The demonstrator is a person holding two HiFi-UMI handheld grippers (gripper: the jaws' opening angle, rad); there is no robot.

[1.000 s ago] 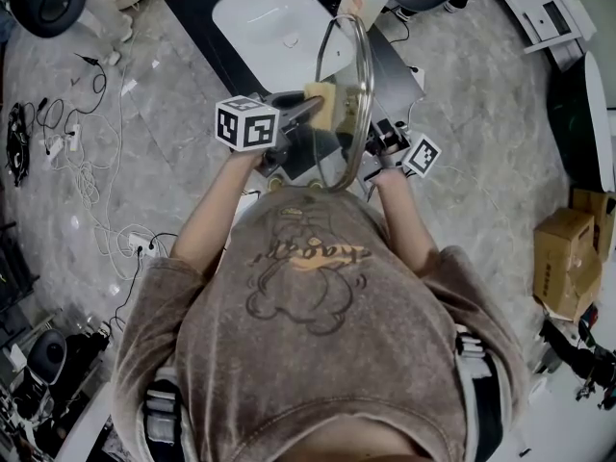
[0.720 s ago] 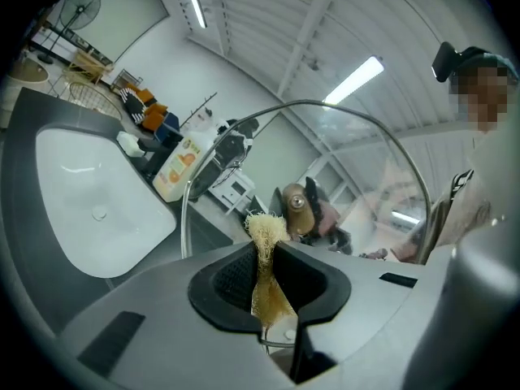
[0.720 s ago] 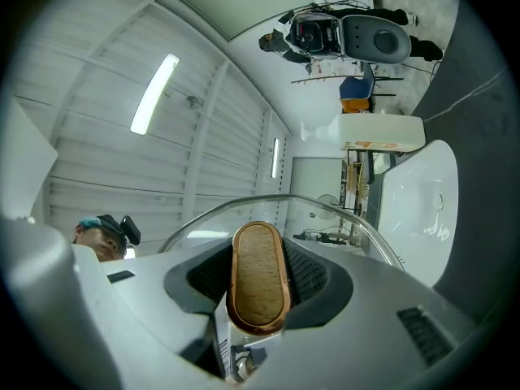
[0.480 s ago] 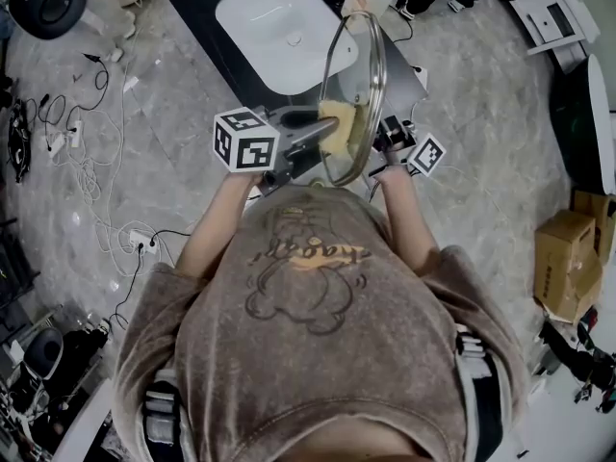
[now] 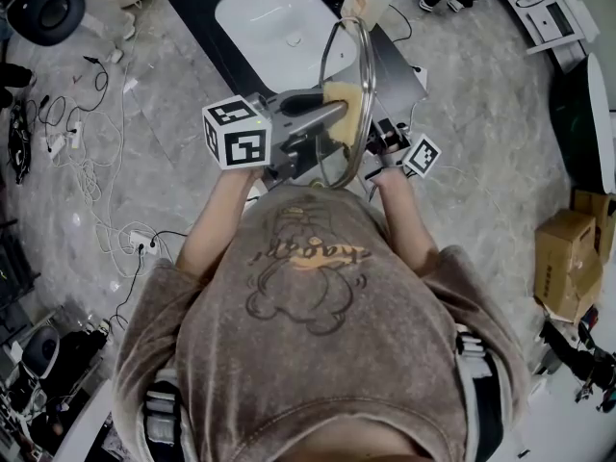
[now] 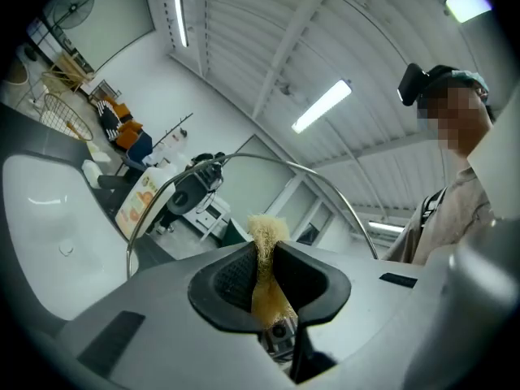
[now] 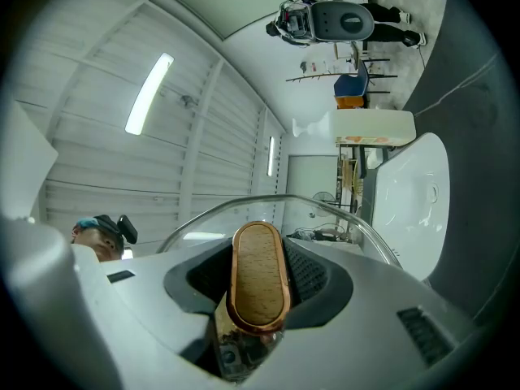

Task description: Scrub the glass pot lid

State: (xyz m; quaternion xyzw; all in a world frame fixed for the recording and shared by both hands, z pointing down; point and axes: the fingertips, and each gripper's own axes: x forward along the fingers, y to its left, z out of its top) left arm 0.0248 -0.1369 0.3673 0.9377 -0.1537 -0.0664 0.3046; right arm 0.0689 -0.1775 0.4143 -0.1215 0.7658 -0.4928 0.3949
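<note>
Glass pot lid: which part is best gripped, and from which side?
Probably the oblong wooden knob, approached from the outer face of the lid, as the right gripper does. The lid stands on edge; its rim is thin and the glass smooth, while the knob's flat sides suit the jaws.

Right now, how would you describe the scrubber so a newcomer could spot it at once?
Find the white sink at the top of the head view; just below it the glass pot lid stands on edge. The scrubber is the yellow pad pinched in the left gripper against the lid, the only soft, fibrous thing there.
</note>
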